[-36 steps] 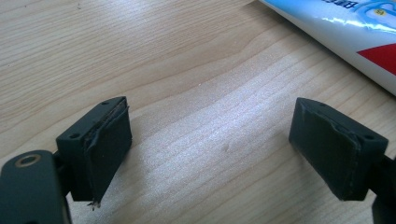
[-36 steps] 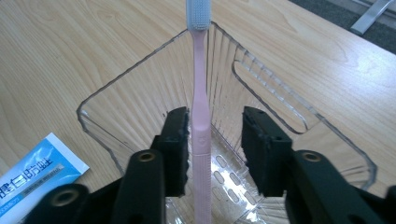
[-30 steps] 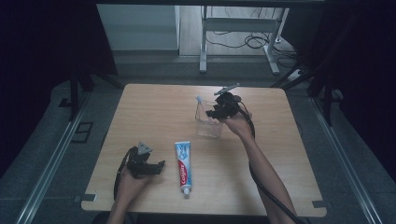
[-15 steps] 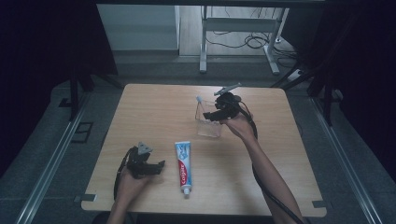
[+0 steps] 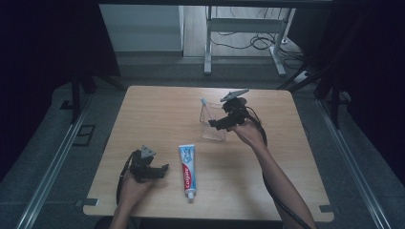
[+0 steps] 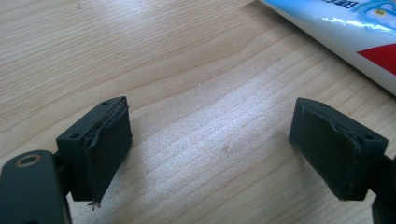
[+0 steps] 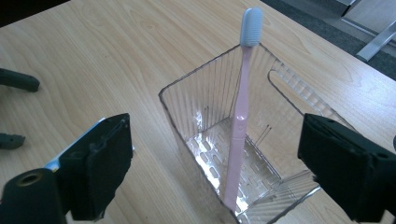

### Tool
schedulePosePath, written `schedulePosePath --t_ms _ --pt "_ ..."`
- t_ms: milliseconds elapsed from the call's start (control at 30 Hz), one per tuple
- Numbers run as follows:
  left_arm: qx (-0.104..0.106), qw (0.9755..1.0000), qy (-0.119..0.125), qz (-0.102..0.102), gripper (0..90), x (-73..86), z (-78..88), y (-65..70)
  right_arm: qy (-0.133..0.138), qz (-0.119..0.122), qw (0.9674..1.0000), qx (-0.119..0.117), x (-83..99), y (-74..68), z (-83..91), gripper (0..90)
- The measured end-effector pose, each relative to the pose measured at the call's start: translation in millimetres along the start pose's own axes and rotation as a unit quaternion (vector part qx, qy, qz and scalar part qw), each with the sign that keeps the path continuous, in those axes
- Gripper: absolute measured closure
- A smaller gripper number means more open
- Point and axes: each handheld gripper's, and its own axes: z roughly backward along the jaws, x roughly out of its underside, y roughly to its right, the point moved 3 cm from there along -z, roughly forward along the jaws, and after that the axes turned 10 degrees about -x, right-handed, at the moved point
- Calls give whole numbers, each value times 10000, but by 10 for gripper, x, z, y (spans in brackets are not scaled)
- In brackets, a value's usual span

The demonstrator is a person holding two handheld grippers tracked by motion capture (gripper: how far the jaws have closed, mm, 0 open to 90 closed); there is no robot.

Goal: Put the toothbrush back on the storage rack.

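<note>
A: Two claws were out. Which step was it?

B: The drop-off, I'd judge. The pink toothbrush [image 7: 239, 121] stood in the clear holder [image 7: 187, 107], head up, leaning on the far wall. The right claw [image 5: 220, 123] hung just at the holder's three o'clock, its jaws having just been opening, nothing between them.

A: And the left claw [image 6: 210, 154]?

B: Jaws apart over bare tabletop [image 6: 196, 70], holding nothing. The toothpaste tube [image 5: 188, 168] lay just at its three o'clock.

A: Next move?

B: Probably the tube: a claw would need to straddle its flat body squarely and close firmly, since it looked slippery.
</note>
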Motion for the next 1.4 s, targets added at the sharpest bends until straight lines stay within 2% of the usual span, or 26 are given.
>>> schedulePosePath --t_ms 367,900,1400 --pt "-1 10000 1 2 130 0 0 0 -32 20 10000 -40 141 -66 82 22" --pt "-3 10000 0 2 129 0 0 0 13 78 10000 -26 384 -124 238 14" --pt "-12 10000 26 27 128 -3 -5 4 -24 38 10000 57 686 -161 409 21"
